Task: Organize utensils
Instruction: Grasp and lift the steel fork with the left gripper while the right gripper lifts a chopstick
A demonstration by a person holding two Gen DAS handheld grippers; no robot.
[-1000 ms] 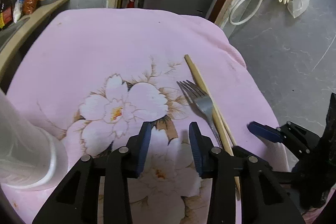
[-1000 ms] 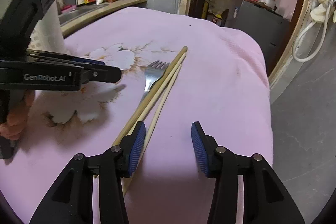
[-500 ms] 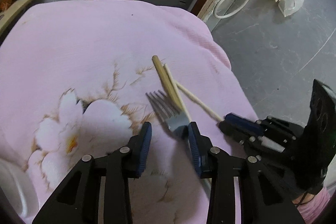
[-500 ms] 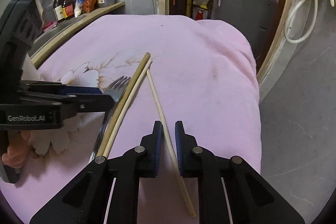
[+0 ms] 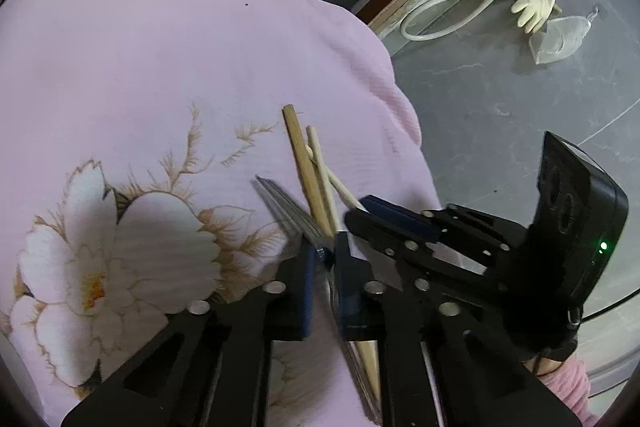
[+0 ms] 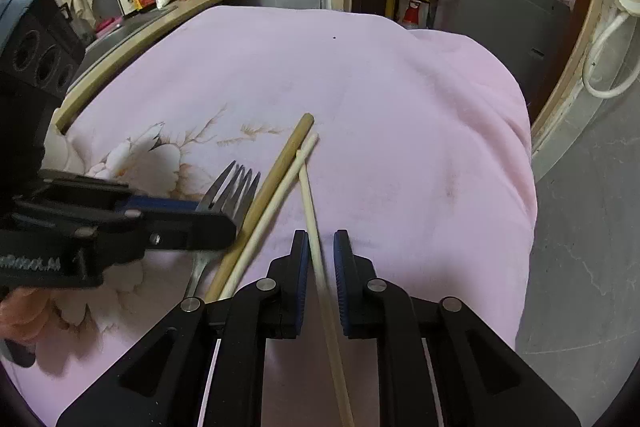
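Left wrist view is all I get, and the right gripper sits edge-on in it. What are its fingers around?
Observer: The right gripper straddles one pale chopstick, which runs straight between its pads. I can't tell whether it is pinched.
Operator: Where are the other sticks from that side?
Observer: The thick brown stick and the second pale chopstick lie side by side on the pink cloth, outside that gripper on its left.
Operator: And my fork?
Observer: The left gripper meets the fork just below the tines, and the fork's handle comes out beyond the gripper, down toward the cloth.
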